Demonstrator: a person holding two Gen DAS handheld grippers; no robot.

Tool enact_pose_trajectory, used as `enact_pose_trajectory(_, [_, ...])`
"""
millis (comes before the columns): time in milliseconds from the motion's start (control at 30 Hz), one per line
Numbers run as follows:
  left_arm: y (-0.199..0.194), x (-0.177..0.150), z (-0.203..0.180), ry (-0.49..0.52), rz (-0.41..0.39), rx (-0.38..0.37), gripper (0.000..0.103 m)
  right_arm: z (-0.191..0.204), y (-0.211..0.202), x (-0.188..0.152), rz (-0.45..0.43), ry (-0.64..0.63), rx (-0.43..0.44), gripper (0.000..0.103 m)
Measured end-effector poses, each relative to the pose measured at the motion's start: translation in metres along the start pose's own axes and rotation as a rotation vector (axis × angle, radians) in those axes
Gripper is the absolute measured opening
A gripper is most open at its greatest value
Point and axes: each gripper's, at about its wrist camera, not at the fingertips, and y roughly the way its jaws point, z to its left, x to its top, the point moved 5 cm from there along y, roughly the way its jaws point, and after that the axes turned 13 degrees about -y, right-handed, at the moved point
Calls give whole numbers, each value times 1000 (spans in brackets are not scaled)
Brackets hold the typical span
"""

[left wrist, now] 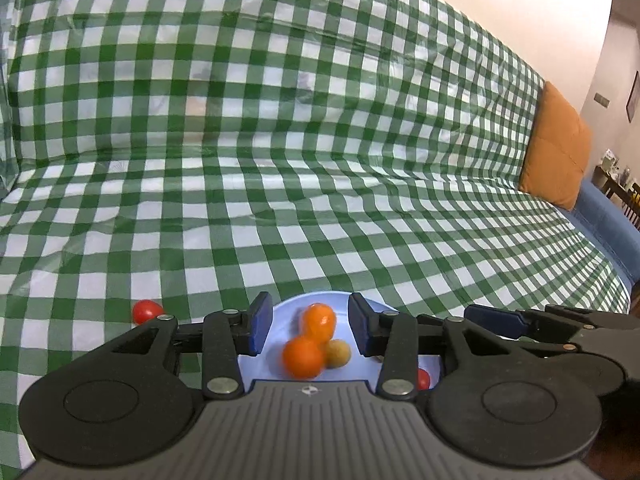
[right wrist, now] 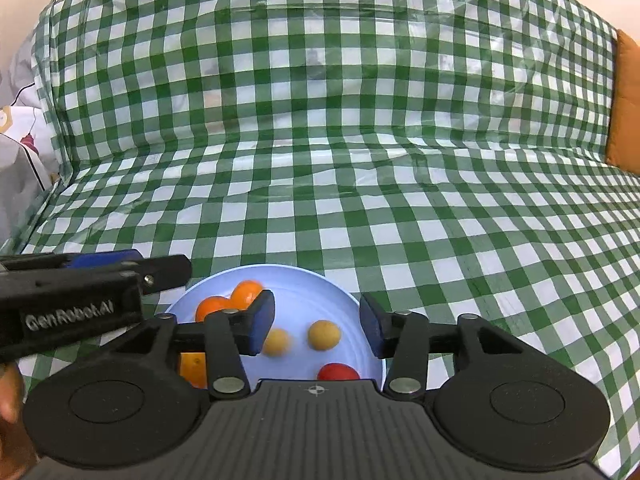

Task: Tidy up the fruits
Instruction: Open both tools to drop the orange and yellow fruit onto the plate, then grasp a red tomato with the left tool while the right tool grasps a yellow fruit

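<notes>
Plate [right wrist: 280,276], pale blue, sits on the checked cloth [right wrist: 360,140] near its front edge. On it: orange fruits [left wrist: 304,356] bunched at the left rim, two yellow ones [right wrist: 324,334] mid-plate, a red one [right wrist: 338,372] at the near rim. One red tomato [left wrist: 146,311] is off the plate on the cloth, just left of the rim.

Risks, as I read it:
- Fruits are round and loose. A nudge from either gripper could send them rolling over the low rim.
- The orange ones look motion-blurred in the left wrist view, so probably not settled. Grabbing now could knock them apart.
- Cloth is wrinkled, glossy and laid over something soft. The stray tomato may roll when the pads touch it.
- The two grippers sit close together over the plate, so they could clash if both go in.

Orientation: fruits are near round, no clear long axis. The tomato looks slightly oval, long axis roughly left-right across the cloth; I can't tell the stem end.

Left gripper [left wrist: 311,330]: jaws apart over the orange fruits, pads clear, nothing held. Right gripper [right wrist: 318,326]: jaws apart over the yellow fruits, nothing held.
</notes>
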Motion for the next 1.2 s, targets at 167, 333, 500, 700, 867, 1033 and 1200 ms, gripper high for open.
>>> enact_pose_trajectory(167, [-10,5,4,9,-28,3,39,3,-4,2,-18,10,-9,50])
enact_pose_trajectory(333, [-19,10,15,7,-41,7,31,13,-8,8,-45,7,-12,50])
enact_pose_trajectory(500, [-28,19,33,-15,-49,14,30,24,-10,14,-73,19,-3,50])
enact_pose_trajectory(700, [-34,35,63,-43,-57,55,29,45,-10,21,-114,18,31,38])
enact_pose_trajectory(867, [-29,54,107,-106,-27,127,27,68,-12,29,-156,-13,76,16])
enact_pose_trajectory(1033, [-23,67,174,-303,54,224,20,94,-8,34,-157,-62,140,15])
enact_pose_trajectory(1200, [-22,69,220,-466,107,252,19,119,2,35,-125,-97,209,15])
